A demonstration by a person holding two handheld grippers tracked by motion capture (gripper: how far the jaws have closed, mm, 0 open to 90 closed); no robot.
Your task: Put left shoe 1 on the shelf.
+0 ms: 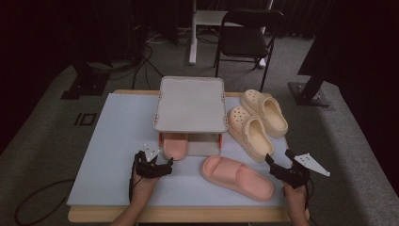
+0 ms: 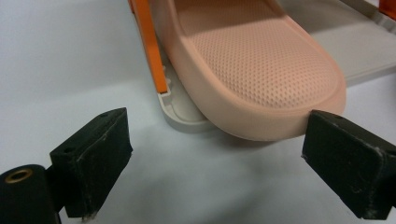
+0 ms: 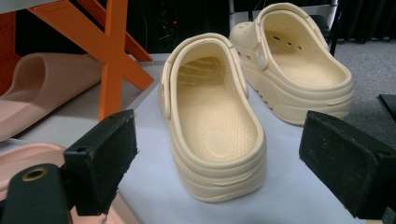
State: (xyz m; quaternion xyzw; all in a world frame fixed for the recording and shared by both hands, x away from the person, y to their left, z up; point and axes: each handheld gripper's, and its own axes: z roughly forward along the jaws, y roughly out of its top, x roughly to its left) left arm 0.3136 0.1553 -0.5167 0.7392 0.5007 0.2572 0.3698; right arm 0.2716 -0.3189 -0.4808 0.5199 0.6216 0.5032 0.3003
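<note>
High view, left to right: the left third of the pale blue table mat (image 1: 113, 141) lies bare, from its far edge to its near edge. The left gripper (image 1: 165, 165) is held low over the mat by the person's left hand (image 1: 143, 186), jaws spread wide and holding nothing; in the left gripper view the heel of a pink slide sandal (image 2: 261, 70) sits just beyond the two pads, overhanging the near lip of the lower shelf (image 2: 180, 114) of a small grey shoe rack (image 1: 190, 103) with orange cross-braces, whose top shelf stands bare. To the right of that sandal, part of the lower shelf is free. A second pink slide sandal (image 1: 237, 176) lies on the mat near the front edge, between the two grippers and angled toward the right. Right of the rack, two cream clogs (image 1: 249, 132) stand side by side, heels toward the person, the farther one (image 1: 266, 110) near the mat's right edge. The right gripper (image 1: 271, 165), jaws likewise apart and empty, faces the nearer clog's heel (image 3: 215, 149) with open mat between them.
</note>
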